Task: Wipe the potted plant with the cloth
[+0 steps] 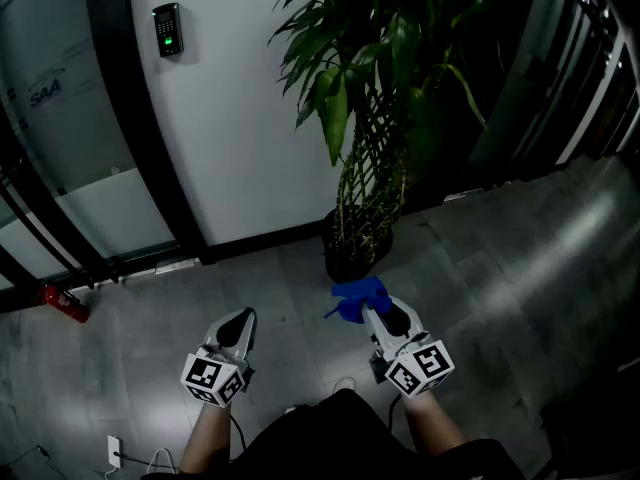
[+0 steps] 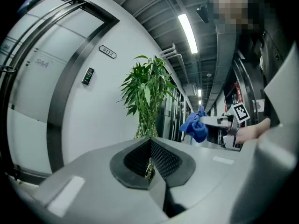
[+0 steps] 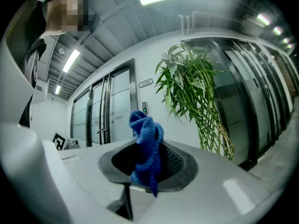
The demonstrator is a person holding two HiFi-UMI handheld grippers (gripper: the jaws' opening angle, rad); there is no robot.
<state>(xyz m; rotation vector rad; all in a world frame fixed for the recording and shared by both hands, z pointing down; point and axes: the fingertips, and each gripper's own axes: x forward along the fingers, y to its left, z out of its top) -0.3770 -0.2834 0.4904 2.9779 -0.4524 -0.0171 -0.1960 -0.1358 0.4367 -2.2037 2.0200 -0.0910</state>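
Observation:
A tall potted plant [image 1: 375, 78] with long green leaves and a braided stem stands in a dark pot [image 1: 352, 255] against the white wall. My right gripper [image 1: 369, 309] is shut on a bunched blue cloth [image 1: 357, 298], low and just in front of the pot. In the right gripper view the cloth [image 3: 146, 146] sticks up from between the jaws, with the plant [image 3: 194, 94] ahead to the right. My left gripper [image 1: 243, 317] is shut and holds nothing, to the left of the right one. In its own view the plant [image 2: 147, 94] stands straight ahead and the cloth [image 2: 195, 126] is at the right.
A red fire extinguisher [image 1: 63, 303] lies by the glass door [image 1: 60, 148] at the left. An access keypad [image 1: 168, 30] hangs on the wall. A floor socket [image 1: 114, 450] with cables sits near my left foot. Grey tiled floor [image 1: 520, 268] spreads to the right.

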